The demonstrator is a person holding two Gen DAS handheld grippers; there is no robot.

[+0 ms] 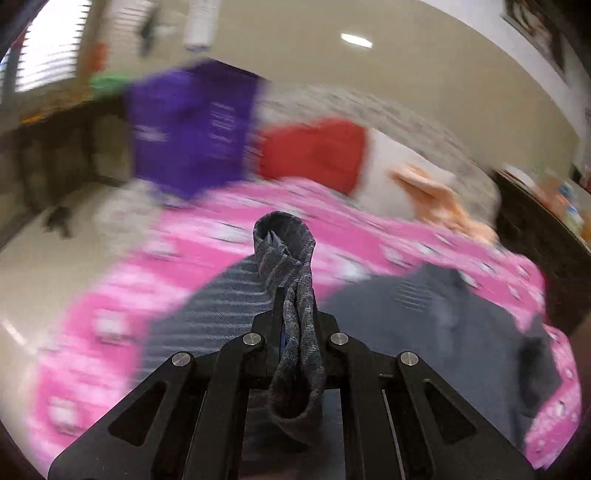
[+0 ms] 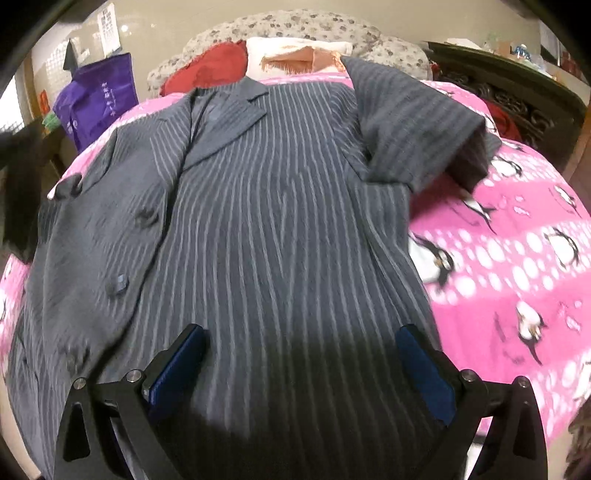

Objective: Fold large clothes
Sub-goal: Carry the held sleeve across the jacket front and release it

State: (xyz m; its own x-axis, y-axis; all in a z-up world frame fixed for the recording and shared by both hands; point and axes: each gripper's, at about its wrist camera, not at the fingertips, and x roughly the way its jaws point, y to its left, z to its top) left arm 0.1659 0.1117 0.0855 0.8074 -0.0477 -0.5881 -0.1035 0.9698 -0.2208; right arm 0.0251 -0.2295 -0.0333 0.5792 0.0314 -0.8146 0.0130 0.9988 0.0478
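Note:
A large grey pinstriped jacket [image 2: 266, 221] lies spread on a bed with a pink penguin blanket [image 2: 517, 258]. Its collar and lapel [image 2: 225, 118] point to the far end and one sleeve [image 2: 417, 125] is folded over at the right. My right gripper [image 2: 301, 343] is open just above the jacket's lower part, fingers apart and empty. My left gripper [image 1: 293, 295] is shut on a bunched fold of the grey jacket [image 1: 291, 258] and holds it above the blanket [image 1: 110, 295]. The left wrist view is blurred by motion.
At the head of the bed lie a red pillow [image 2: 210, 66], a white and orange pillow [image 2: 295, 55] and a flowered cover [image 2: 295, 26]. A purple bag [image 2: 96, 99] stands at the far left. A dark carved wooden unit [image 2: 517, 96] borders the right side.

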